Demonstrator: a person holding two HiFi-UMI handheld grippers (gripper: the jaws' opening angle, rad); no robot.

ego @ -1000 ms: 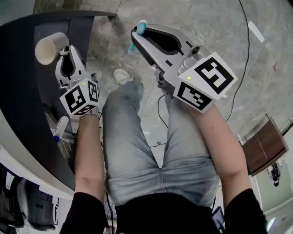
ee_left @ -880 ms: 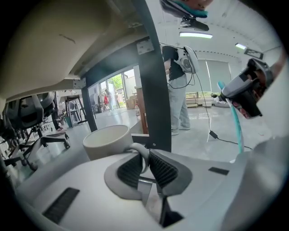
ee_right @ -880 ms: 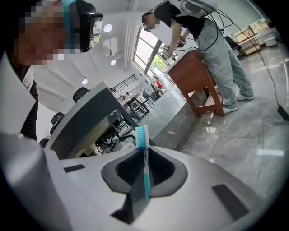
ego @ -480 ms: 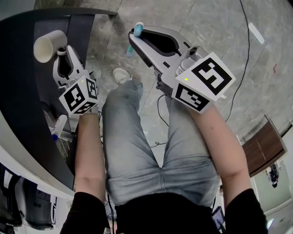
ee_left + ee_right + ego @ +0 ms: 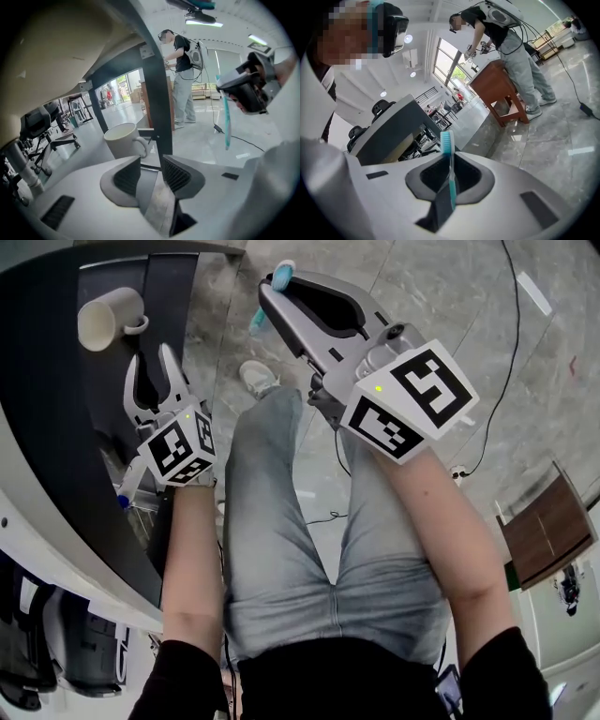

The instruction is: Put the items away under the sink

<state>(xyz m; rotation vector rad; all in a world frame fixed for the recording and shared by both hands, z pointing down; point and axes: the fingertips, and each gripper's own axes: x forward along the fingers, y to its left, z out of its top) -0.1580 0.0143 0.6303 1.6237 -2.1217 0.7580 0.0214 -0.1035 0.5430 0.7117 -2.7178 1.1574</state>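
— Why were the left gripper (image 5: 148, 359) fingers so wide?
— They had just been opening, with nothing between them. The mug (image 5: 105, 320) stood upright on the dark shelf (image 5: 56, 399) under the sink, just ahead of them, not touching. I think it was put away.
— How did the mug look?
— Cream, with one handle.
— And the right gripper (image 5: 277, 287)?
— Its fingers pinched a blue-green toothbrush (image 5: 451, 164) above the floor, likely waiting its turn
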